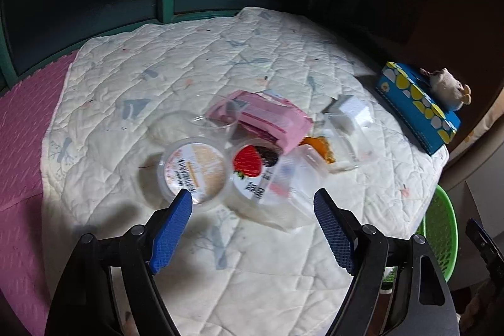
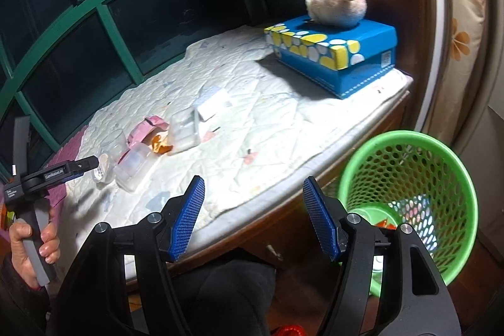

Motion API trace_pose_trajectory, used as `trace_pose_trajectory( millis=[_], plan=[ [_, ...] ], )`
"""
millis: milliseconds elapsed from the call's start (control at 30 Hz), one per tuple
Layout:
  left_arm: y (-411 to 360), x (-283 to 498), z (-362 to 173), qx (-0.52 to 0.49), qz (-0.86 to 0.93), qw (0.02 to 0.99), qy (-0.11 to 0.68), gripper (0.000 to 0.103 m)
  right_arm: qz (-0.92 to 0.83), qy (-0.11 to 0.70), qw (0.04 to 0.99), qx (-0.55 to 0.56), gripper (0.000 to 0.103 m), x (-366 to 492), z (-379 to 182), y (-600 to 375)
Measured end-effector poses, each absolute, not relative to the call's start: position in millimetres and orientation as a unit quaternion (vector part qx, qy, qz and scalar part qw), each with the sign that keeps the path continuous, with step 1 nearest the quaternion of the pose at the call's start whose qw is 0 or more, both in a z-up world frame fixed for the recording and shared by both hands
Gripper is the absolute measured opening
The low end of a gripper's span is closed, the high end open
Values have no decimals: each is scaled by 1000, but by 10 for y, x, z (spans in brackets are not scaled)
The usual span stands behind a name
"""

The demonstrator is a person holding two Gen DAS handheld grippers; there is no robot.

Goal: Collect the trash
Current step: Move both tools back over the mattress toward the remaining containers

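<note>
A heap of trash lies on the quilted white mat (image 1: pixel 176 77): a round cup with a beige lid (image 1: pixel 193 170), a strawberry-lidded cup (image 1: pixel 253 162), a clear plastic box (image 1: pixel 291 178), a pink packet (image 1: pixel 267 118), orange peel (image 1: pixel 321 148) and a clear clamshell (image 1: pixel 349 122). My left gripper (image 1: pixel 253 202) is open and empty, just above and in front of the two cups. My right gripper (image 2: pixel 253 189) is open and empty over the mat's front edge, left of the green mesh bin (image 2: pixel 409 178). The heap also shows in the right wrist view (image 2: pixel 151 144).
A blue tissue box (image 2: pixel 337 52) with a plush toy (image 2: pixel 337 3) on it stands at the mat's far right. Green window frames (image 2: pixel 119 30) run behind the mat. The bin (image 1: pixel 441 238) holds some scraps. A pink mat (image 1: pixel 22 140) lies to the left.
</note>
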State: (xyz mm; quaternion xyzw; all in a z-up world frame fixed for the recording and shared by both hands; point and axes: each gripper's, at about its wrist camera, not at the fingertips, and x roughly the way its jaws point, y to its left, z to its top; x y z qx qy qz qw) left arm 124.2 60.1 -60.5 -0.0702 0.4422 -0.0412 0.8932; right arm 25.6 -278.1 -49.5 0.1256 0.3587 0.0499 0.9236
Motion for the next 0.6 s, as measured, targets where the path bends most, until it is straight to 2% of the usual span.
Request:
trace_pose_trajectory(
  millis=[600],
  plan=[
    [950, 1659, -948, -88, -10, 876, 474, 86, 101, 384, 912, 101, 65, 552, -558, -2141]
  ],
)
